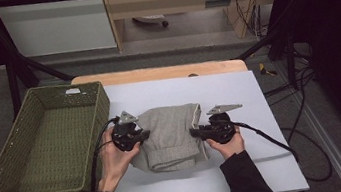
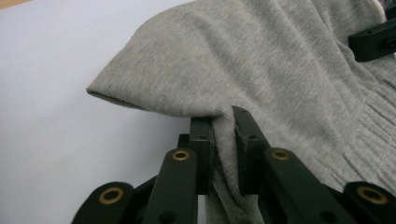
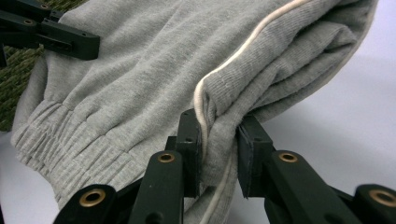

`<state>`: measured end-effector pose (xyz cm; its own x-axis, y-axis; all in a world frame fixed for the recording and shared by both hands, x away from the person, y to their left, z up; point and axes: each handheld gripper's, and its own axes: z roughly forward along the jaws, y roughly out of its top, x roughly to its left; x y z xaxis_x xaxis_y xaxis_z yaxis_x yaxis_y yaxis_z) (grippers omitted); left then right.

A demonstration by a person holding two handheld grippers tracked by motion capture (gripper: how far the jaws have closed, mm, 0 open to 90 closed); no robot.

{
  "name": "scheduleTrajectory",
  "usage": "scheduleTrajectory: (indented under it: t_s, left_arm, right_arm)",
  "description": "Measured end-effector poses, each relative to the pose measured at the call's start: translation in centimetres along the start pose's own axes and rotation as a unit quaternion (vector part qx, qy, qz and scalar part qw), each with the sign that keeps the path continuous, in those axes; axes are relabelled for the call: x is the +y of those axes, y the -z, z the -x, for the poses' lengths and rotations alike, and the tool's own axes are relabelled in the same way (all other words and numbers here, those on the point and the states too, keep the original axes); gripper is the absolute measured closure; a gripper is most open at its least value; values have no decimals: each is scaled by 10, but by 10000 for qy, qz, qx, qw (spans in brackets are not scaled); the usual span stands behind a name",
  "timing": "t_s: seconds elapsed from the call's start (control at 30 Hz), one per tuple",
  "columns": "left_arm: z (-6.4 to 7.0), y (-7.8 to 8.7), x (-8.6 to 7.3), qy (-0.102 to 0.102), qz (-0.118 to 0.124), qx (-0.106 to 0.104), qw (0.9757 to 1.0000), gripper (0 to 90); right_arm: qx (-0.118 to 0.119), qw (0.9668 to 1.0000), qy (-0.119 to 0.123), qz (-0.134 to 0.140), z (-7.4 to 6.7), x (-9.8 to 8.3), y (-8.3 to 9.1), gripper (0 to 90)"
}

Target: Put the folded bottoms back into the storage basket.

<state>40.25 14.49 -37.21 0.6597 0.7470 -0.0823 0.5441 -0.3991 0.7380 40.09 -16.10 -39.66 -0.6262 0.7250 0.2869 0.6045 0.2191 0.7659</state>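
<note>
Black, hard-edged jaws of the left gripper (image 2: 223, 140) are pinched tight on a fold of soft grey knit, and the right gripper (image 3: 219, 140) bites the opposite edge of the same cloth beside a cream piping line. Both hold the folded grey sweatpants (image 1: 171, 136), a fleecy bundle with a ribbed, gathered cuff at its near end, lying near the middle of the pale lavender sheet (image 1: 238, 91) that covers the counter. From the high view, the left hand (image 1: 114, 162) and right hand (image 1: 228, 144) grip from either side, dark-sleeved forearms coming in from the near edge. A woven olive-green basket (image 1: 6, 164) sits just left of the sheet.
</note>
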Motion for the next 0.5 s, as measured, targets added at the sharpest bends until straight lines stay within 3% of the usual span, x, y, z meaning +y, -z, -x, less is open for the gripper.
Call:
scheduleTrajectory:
  t_s: [0.5]
  left_arm:
    - [3,18,0,-28,31,-26,10000,802]
  right_arm:
    - [102,9999,61,90,-14,2,6,741]
